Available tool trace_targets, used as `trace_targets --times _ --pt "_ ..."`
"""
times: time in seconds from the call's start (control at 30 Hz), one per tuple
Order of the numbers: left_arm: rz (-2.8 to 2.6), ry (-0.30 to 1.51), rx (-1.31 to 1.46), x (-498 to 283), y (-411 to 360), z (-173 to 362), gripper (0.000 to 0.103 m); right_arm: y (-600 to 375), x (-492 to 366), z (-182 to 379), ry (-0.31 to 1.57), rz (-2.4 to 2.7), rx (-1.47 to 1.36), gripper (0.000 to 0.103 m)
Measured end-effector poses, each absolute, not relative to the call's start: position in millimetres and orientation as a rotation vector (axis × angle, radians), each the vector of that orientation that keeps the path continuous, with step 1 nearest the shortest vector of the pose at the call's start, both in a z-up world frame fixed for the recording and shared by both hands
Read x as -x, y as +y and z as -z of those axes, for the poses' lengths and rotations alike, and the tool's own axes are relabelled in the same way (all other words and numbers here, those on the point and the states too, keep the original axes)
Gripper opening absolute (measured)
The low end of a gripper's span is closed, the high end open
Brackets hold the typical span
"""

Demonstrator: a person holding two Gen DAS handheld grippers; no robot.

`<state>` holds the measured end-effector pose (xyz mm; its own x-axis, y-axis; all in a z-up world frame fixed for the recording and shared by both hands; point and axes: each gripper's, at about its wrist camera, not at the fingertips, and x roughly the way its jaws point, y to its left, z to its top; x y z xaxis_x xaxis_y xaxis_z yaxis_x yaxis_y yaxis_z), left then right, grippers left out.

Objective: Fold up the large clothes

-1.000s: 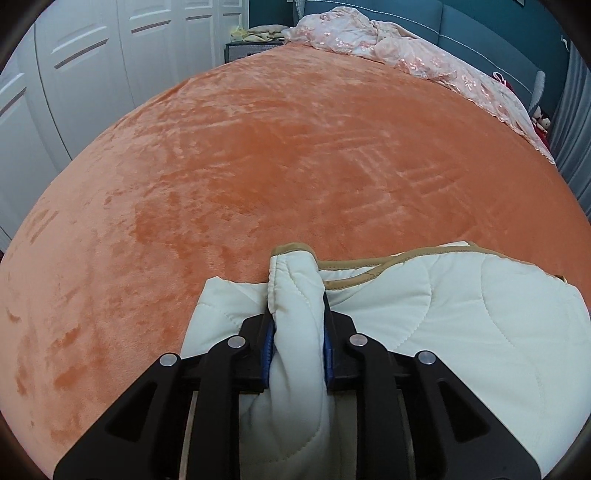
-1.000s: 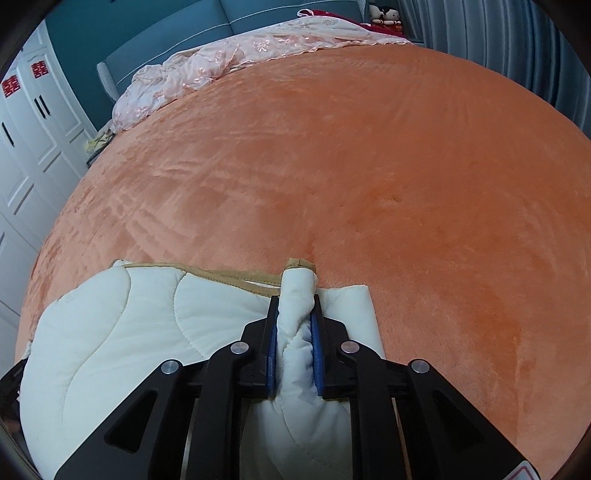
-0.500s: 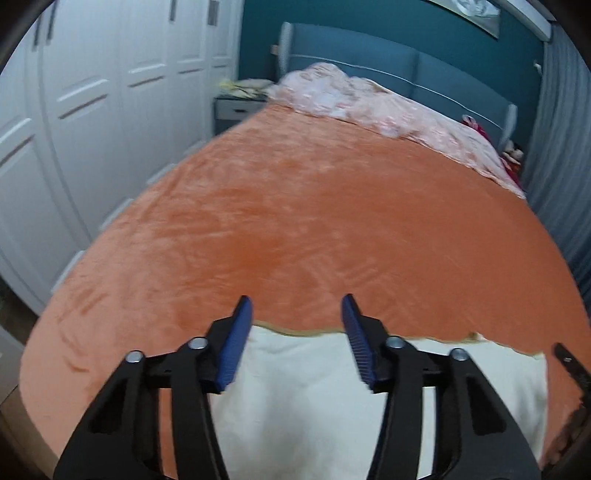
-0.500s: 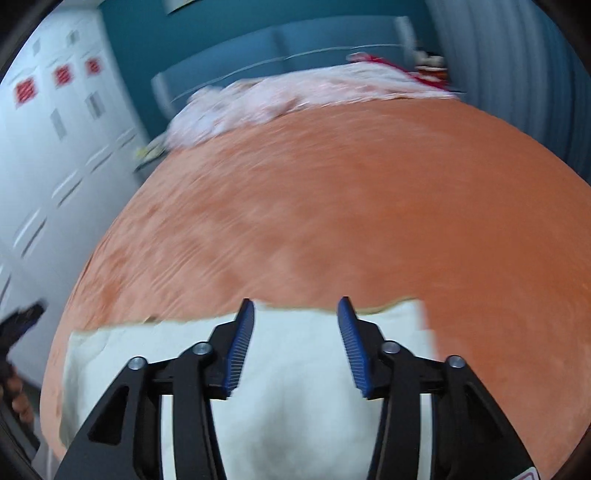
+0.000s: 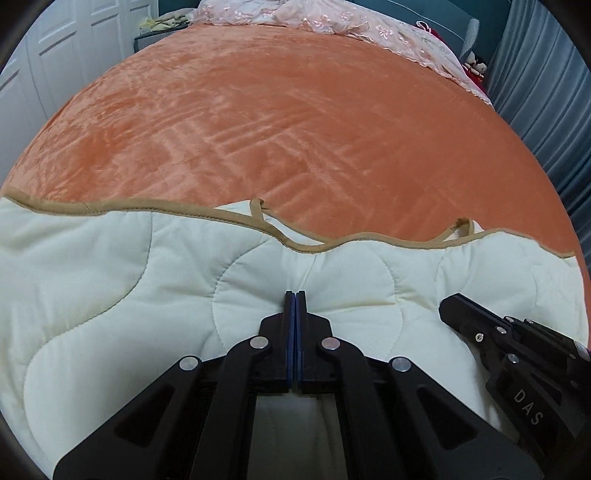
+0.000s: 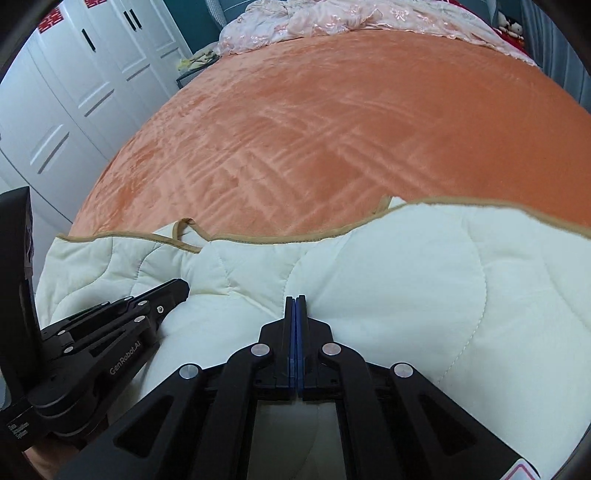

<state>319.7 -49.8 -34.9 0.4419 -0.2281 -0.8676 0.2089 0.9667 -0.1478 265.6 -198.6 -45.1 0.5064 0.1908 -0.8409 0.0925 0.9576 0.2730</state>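
My left gripper (image 5: 295,295) sits low over the cream quilted cover (image 5: 110,280), its two blue-padded fingers pressed flat together with their tips resting against the fabric. I see no cloth between the pads from the left wrist view; they look closed on themselves. The cover spreads wide under and ahead of the gripper, filling the near part of the orange bedspread (image 5: 280,122), and its tan-bound edge (image 5: 110,208) runs across the view just beyond the fingertips, with two small tan loops standing up along it.

My right gripper (image 6: 295,299) is in the same pose: fingers shut tight against each other, tips touching the cover (image 6: 424,280), nothing visibly pinched between them. From the right wrist view the cover lies beneath and in front of the gripper, its bound edge (image 6: 280,238) ahead, and a raised fold rises on the right side.

Each camera catches the other gripper lying close beside it on the cover, to the right in the left view (image 5: 498,332) and to the left in the right view (image 6: 122,314).

Beyond the bedspread I see a crumpled pink lace cloth (image 5: 332,18) at the head of the bed and white wardrobe doors (image 6: 74,85) to the left.
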Motion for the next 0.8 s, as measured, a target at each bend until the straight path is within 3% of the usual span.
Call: trace_targets --times 0.8 --pt "0.244 0.960 -0.030 -318.2 -62.2 52.3 0.000 -187.8 -275.8 69.1 0.967 -0.030 -0.245 0.000"
